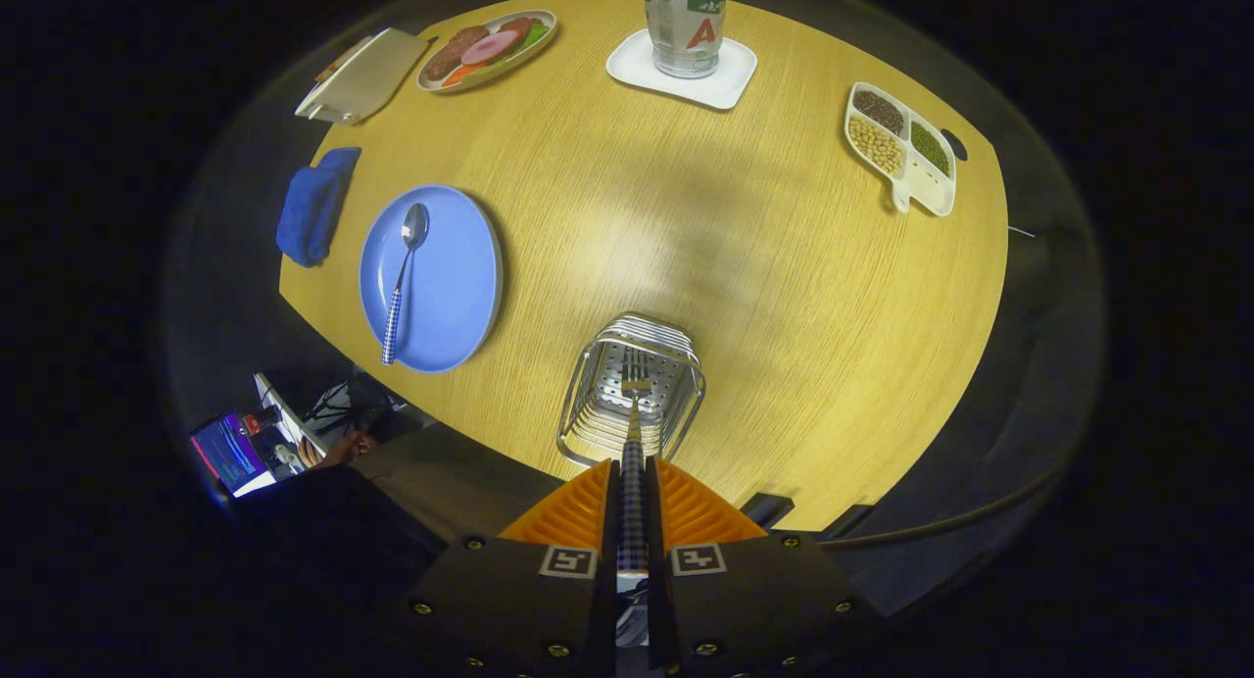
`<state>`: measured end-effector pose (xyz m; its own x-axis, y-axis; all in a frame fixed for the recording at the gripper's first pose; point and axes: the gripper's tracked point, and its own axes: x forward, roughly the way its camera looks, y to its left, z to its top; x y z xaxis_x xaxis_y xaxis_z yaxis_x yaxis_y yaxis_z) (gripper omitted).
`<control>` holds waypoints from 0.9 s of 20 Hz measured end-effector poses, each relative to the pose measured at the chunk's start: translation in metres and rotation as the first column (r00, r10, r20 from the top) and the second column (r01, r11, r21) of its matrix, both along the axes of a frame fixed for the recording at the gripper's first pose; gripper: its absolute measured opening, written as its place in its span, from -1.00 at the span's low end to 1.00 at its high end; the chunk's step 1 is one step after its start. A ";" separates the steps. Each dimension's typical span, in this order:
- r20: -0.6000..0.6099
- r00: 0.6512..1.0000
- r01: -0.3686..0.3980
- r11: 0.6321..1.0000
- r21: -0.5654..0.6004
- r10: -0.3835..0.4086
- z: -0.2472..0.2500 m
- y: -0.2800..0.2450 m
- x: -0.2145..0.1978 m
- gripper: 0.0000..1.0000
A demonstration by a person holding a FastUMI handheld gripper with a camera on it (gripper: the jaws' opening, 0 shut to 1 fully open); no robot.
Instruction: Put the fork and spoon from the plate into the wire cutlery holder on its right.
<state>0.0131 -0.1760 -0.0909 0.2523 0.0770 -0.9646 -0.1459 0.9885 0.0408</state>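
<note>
Gripper (632, 482): fingers closed together on the checked handle of the fork (634, 433), both pressing on it. The handle runs straight out between the fingers; the tines lead, pointing away from the gripper and down toward the wire cutlery holder (632, 389).

Landmark for all places: the wire cutlery holder, standing on the wooden table (745, 266) near its edge.

Fork: long axis in line with the fingers, head over the holder's open mouth. Whether the tines are already below the rim or just above it, cannot tell from this angle. Not released, in any case.

Spoon (404, 276): lies on the blue plate (446, 296), which is to the left of the holder and apart from it. Long axis roughly along the plate's length, slightly tilted; bowl at the end farther from the gripper, checked handle end nearer, reaching the plate's near rim.

Progress, as judged: fork lifted off the plate and brought to the holder, so first half nearly done. Left to do: lower and let go of the fork, then fetch the spoon and place it likewise.

Other items, all beyond the holder: bottle on a white coaster (681, 71), divided dish of beans (899, 147) to the far right, folded blue cloth (313, 206) left of the plate.
</note>
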 end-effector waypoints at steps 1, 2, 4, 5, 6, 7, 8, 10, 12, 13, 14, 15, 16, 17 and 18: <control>0.002 1.000 0.006 1.000 -0.008 -0.006 -0.002 -0.002 0.002 -0.73; 0.008 1.000 0.013 1.000 -0.019 -0.012 -0.003 -0.006 0.005 -0.73; 0.010 1.000 0.026 1.000 -0.015 -0.026 -0.003 -0.007 0.007 -0.69; 0.006 1.000 0.030 1.000 -0.002 -0.030 -0.002 -0.006 0.009 -0.63; 0.009 0.999 0.039 0.999 0.003 -0.039 -0.002 -0.006 0.011 -0.62; 0.010 0.999 0.038 0.999 0.015 -0.038 -0.001 -0.005 0.010 -0.61; 0.010 0.999 0.044 0.999 0.028 -0.044 0.000 -0.004 0.010 -0.56; 0.007 0.999 0.048 0.998 0.043 -0.049 0.002 -0.004 0.007 -0.44; 0.010 0.998 0.058 0.997 0.051 -0.059 0.004 -0.005 0.004 -0.44; 0.011 0.998 0.062 0.996 0.056 -0.063 0.005 -0.005 0.001 -0.44; 0.015 0.998 0.066 0.996 0.060 -0.067 0.007 -0.007 -0.002 -0.44; 0.024 0.997 0.071 0.995 0.065 -0.073 0.011 -0.008 -0.008 -0.37; 0.035 0.996 0.082 0.994 0.066 -0.085 0.013 -0.011 -0.011 -0.28; 0.050 0.994 0.092 0.993 0.076 -0.096 0.016 -0.011 -0.017 -0.22; 0.072 0.991 0.107 0.991 0.082 -0.113 0.020 -0.011 -0.022 -0.16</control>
